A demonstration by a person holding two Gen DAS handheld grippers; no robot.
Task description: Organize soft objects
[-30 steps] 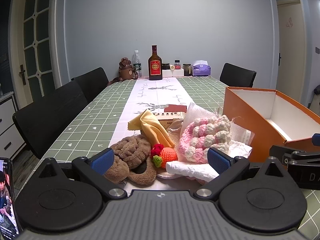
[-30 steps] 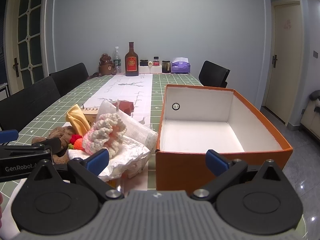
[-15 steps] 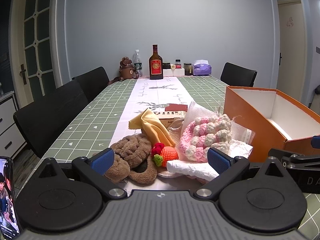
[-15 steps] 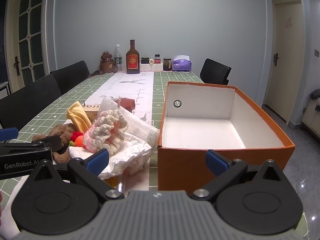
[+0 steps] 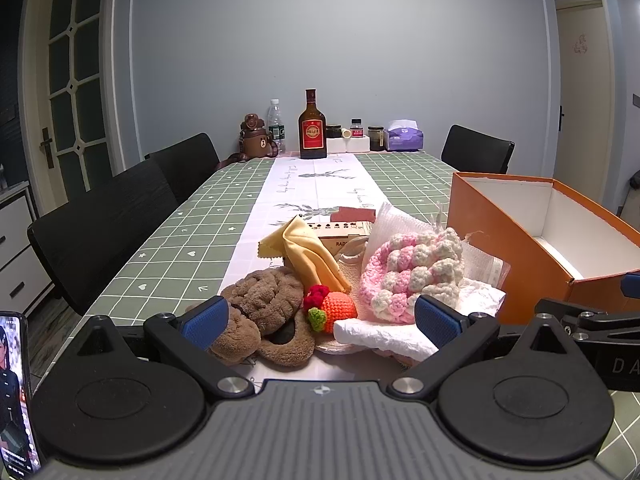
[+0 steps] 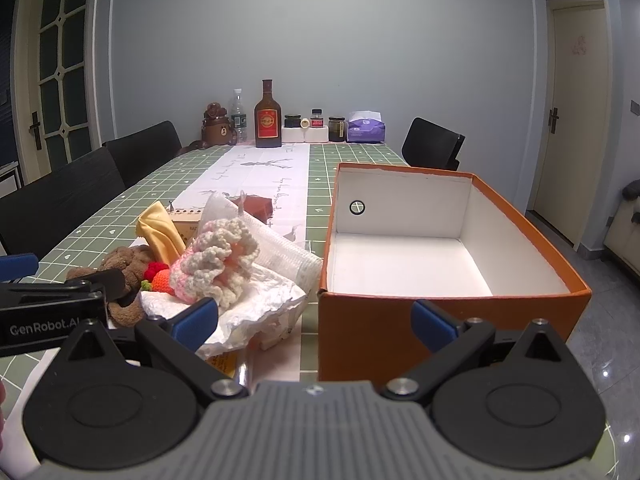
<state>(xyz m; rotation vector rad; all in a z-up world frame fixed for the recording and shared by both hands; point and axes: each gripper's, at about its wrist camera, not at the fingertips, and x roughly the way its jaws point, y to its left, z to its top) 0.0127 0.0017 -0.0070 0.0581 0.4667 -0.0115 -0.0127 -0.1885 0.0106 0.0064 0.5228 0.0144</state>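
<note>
A pile of soft things lies near the table's front edge: a brown plush piece [image 5: 264, 304], an orange crochet fruit [image 5: 338, 310], a pink-and-white crochet piece [image 5: 408, 276], a yellow cloth [image 5: 312, 252] and white padding [image 5: 380, 334]. An empty orange box [image 6: 440, 256] stands to their right. My left gripper [image 5: 320, 320] is open, just in front of the pile, holding nothing. My right gripper [image 6: 316, 320] is open and empty, in front of the box's near left corner. The pile also shows in the right wrist view [image 6: 216, 264].
A small cardboard box [image 5: 344, 234] and a dark red block [image 5: 354, 213] lie behind the pile. Bottles, jars and a tissue pack [image 5: 404, 138] stand at the table's far end. Black chairs [image 5: 104, 232] line the left side. A phone [image 5: 14, 396] is at my left.
Both grippers have shifted only slightly; the right view has edged a little closer to the box. Nothing was grasped or moved.
</note>
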